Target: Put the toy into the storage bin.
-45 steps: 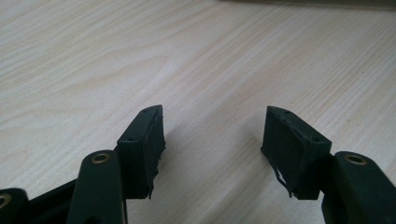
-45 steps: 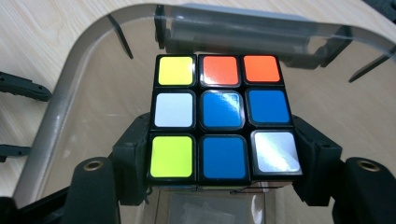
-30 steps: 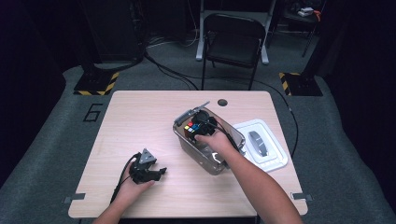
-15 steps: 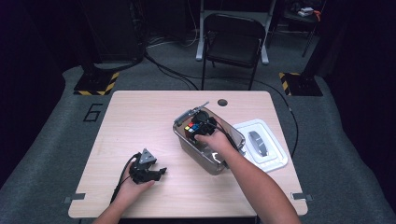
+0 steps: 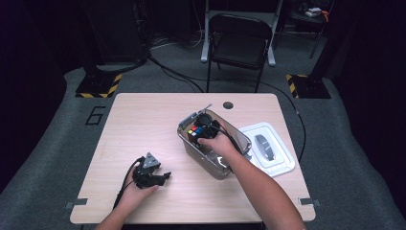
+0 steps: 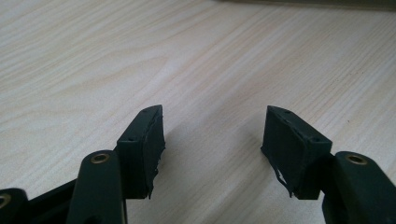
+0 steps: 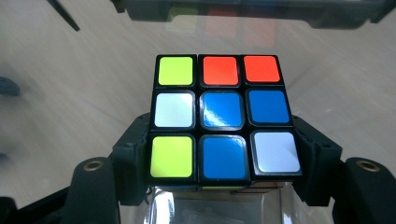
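The puzzle cube [image 7: 223, 117] sits between the two black jaws of the right gripper [image 7: 223, 163], which press against its left and right sides. The upper face shows nine stickers: yellow-green, red, red in the far row; white, blue, blue in the middle; yellow-green, blue, white in the near row. The other faces of the cube are hidden from the right gripper view.

In the high view the cube [image 5: 195, 131] is inside the clear plastic bin [image 5: 191, 142], at the bin's far left end. The right hand [image 5: 215, 141] reaches into the bin and covers most of the right gripper [image 5: 205, 128], so its outline is hard to make out there. The bin's wall blurs its other contents; a dark round item at the far end cannot be identified.

Just right of the bin, a white lid [image 5: 282, 158] lies flat on the table [image 5: 143, 120], with a grey oblong object [image 5: 262, 146] resting on it.

The left gripper [image 6: 212, 140] is near the table's front left, well apart from the bin. Its jaws stand wide apart with nothing between them, over bare wood. In the high view the left hand [image 5: 139, 189] holds the left gripper [image 5: 165, 176], with the grey plate on top.

A folding chair [image 5: 239, 45] stands beyond the table.
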Demonstrator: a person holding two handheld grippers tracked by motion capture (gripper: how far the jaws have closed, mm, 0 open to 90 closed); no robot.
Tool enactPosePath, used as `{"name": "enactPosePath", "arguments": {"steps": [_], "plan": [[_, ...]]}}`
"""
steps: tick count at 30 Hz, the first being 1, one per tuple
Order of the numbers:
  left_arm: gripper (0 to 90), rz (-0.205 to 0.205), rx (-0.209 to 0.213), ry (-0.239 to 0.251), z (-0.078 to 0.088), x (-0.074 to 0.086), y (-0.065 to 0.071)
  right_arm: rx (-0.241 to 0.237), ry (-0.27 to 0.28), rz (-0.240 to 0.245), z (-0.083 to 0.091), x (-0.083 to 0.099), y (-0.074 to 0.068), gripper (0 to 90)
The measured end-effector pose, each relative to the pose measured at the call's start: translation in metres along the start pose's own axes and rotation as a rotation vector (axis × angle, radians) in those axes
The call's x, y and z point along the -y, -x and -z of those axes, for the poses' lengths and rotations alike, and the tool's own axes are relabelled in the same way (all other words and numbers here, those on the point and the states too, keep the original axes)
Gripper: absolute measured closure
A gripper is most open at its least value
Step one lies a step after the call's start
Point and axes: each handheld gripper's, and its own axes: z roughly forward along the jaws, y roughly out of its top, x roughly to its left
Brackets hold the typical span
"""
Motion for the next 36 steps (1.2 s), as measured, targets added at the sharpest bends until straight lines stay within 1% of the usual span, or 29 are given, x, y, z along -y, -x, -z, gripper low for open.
{"name": "enactPosePath", "arguments": {"steps": [2,5,9,11,12,15,16,17,20,26,27,28,32,35,36], "plan": [[38.4,0.000,0.001,0.000,0.000,0.000,0.000,-0.001,-0.008,-0.005,-0.001,-0.001,-0.002,33.7],[38.4,0.001,0.001,0.000,0.000,0.000,0.000,-0.002,-0.017,0.013,-0.003,0.000,-0.002,33.7],[38.4,0.001,0.000,0.001,0.000,0.000,0.000,-0.006,-0.027,-0.007,-0.006,0.000,-0.002,33.7],[38.4,0.003,0.000,0.003,0.000,0.000,0.000,-0.012,-0.036,-0.003,-0.006,0.001,-0.003,33.7],[38.4,0.003,0.000,0.003,0.000,0.000,0.000,-0.014,-0.037,0.006,-0.007,0.001,-0.002,33.7],[38.4,0.004,0.000,0.003,0.000,0.000,0.000,-0.012,-0.043,-0.005,-0.008,0.001,-0.004,33.7],[38.4,0.004,-0.001,0.004,0.000,0.000,0.000,-0.012,-0.045,-0.009,-0.009,0.001,-0.005,33.7],[38.4,0.004,-0.001,0.004,0.000,0.000,0.000,-0.010,-0.045,0.002,-0.009,0.000,-0.004,33.7],[38.4,0.004,-0.001,0.004,0.000,0.000,0.000,-0.011,-0.046,-0.008,-0.009,0.000,-0.004,33.7],[38.4,0.003,-0.001,0.006,-0.001,0.000,0.000,-0.016,-0.040,-0.005,-0.008,0.000,-0.002,33.6],[38.4,0.003,-0.001,0.006,-0.001,0.000,0.000,-0.016,-0.043,-0.016,-0.008,0.001,-0.003,33.7],[38.4,0.003,-0.002,0.006,-0.001,0.000,0.000,-0.014,-0.041,-0.009,-0.008,0.001,-0.002,33.6],[38.4,0.007,0.000,0.007,-0.001,0.000,0.001,-0.012,-0.047,-0.010,-0.009,0.001,-0.003,33.5],[38.4,0.006,0.000,0.008,-0.001,0.000,0.001,-0.009,-0.051,-0.021,-0.010,0.001,-0.005,33.4],[38.4,0.005,0.000,0.007,-0.001,0.000,0.001,-0.009,-0.047,-0.008,-0.011,0.000,-0.004,33.2]]}}
